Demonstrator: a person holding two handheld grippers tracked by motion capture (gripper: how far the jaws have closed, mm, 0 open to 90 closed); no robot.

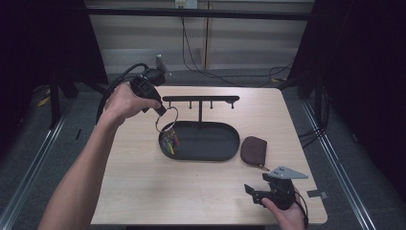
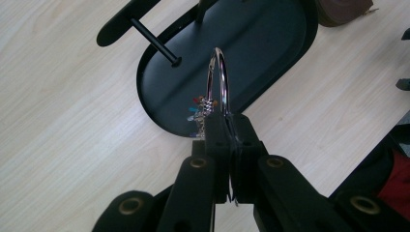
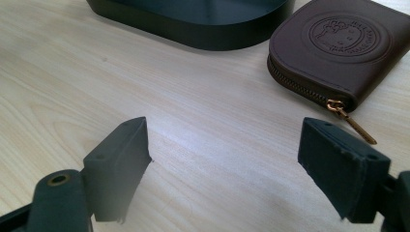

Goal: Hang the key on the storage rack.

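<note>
A silver key ring point(image 2: 218, 79) with several small coloured keys point(image 1: 170, 141) hangs over the left end of the black oval tray point(image 1: 225, 153). My left gripper point(image 1: 162, 111) is shut on the ring, its jaws pressed together at the ring's base point(image 2: 227, 126). The tray carries a black rack with a post and a top bar with pegs point(image 1: 201, 99). One peg point(image 2: 153, 42) points toward the ring in the left gripper view. My right gripper point(image 1: 253, 192) rests low at the table's front right, open, nothing between its fingers point(image 3: 121, 159).
A brown zipped leather pouch point(image 1: 253, 150) lies right of the tray, just ahead of the right gripper point(image 3: 338, 43). The wooden table point(image 1: 143, 182) has bare room in front. Cables run along the floor behind.
</note>
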